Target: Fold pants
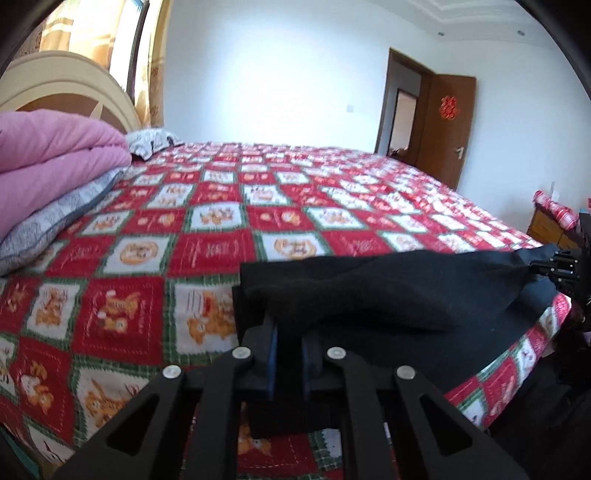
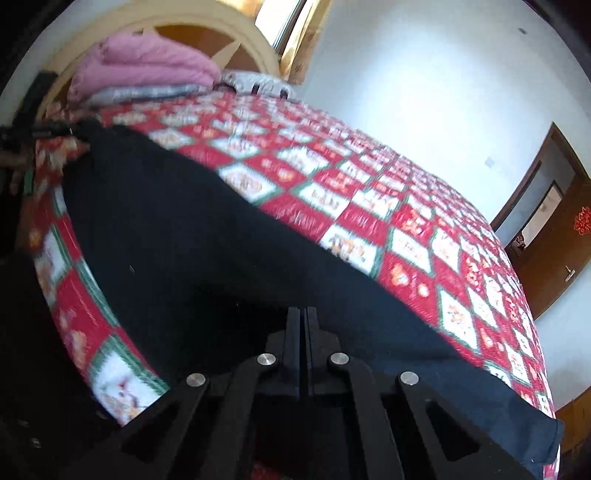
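As both tools clamp black pants along the edge of the checked bedspread, left tool and right tool should carry the fold across level and taut.

I'm in a home bedroom. Large bed under a red-and-white checked quilt with cartoon patches, cream arched headboard at its head. Folded pink blanket on grey bedding at the headboard edge, patterned pillow beside it. Curtained window, brown wooden door with a red knot ornament, white walls.
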Available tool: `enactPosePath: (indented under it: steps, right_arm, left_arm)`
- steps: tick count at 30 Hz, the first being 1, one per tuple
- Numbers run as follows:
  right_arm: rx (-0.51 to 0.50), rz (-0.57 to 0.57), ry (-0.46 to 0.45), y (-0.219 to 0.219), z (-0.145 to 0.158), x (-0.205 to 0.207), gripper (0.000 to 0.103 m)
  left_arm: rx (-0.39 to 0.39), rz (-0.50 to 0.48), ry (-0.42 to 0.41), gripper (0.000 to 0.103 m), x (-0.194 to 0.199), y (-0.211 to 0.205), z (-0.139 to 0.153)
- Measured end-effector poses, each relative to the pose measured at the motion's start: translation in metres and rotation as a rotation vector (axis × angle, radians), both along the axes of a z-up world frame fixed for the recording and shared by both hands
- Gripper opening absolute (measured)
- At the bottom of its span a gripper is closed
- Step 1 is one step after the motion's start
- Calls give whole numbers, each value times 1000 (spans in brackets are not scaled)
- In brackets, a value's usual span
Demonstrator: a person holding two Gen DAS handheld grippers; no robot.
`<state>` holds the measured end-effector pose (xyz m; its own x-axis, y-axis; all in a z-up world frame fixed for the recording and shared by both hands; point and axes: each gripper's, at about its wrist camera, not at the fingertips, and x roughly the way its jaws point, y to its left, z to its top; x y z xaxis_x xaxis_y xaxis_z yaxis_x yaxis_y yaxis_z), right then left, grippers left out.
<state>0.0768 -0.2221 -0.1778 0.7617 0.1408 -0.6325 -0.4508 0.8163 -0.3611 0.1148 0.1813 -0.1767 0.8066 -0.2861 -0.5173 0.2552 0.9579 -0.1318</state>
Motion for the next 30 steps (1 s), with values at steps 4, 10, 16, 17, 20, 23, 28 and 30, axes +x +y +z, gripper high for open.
enactPosePath:
  steps: [4, 10, 16, 17, 20, 23, 28, 30]
  right_arm:
    - [22, 3, -26, -4, 16, -18, 1]
    - [3, 4, 48, -3, -16, -21, 1]
    - [54, -3, 54, -4, -17, -27, 1]
    - [66, -4, 48, -6, -13, -29, 1]
    - [101, -4, 63, -12, -8, -31, 1]
    - [94, -15, 95, -14, -21, -27, 1]
    - [109, -8, 88, -14, -18, -34, 1]
    - [122, -3, 90, -15, -15, -35, 1]
  left_arm:
    - [3, -4, -6, 11, -4, 5, 0]
    - [12, -27, 41, 11, -6, 13, -28]
    - [-1, -48, 3, 11, -23, 16, -24]
    - [2, -48, 4, 11, -23, 16, -24]
    - [-7, -52, 20, 11, -24, 18, -32]
    - [-8, -59, 31, 11, -24, 19, -39]
    - [-20, -68, 8, 11, -32, 22, -35]
    - [-14, -60, 17, 11, -31, 22, -39]
